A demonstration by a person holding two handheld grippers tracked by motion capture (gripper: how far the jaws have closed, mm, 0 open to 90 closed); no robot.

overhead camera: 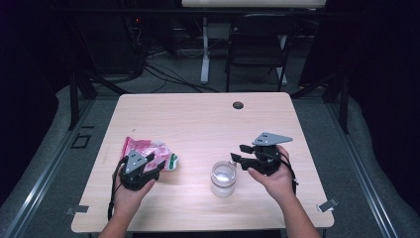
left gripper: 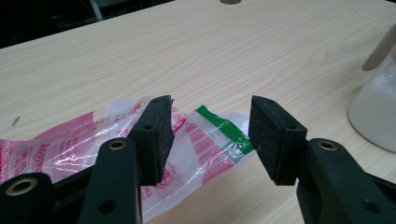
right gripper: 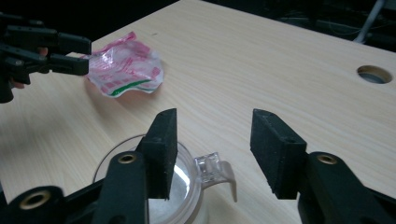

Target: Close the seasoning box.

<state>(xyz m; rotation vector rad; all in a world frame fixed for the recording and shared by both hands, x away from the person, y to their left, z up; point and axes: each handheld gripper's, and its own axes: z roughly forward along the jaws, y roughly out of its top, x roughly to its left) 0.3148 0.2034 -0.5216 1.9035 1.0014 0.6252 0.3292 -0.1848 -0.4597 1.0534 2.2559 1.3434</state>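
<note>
While both tools are held low over the table, the right gripper is seen with its jaws wide apart and nothing between them, just above and to the right of the clear jar, whose lid tab lies below the gap. Left of the jar, the left gripper is held open over the crumpled plastic bag; whether its left pad touches the bag cannot be told.

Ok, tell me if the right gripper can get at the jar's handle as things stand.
Probably yes. The right gripper stands open just above the jar, with the handle between its jaws and nothing in the way.
</note>
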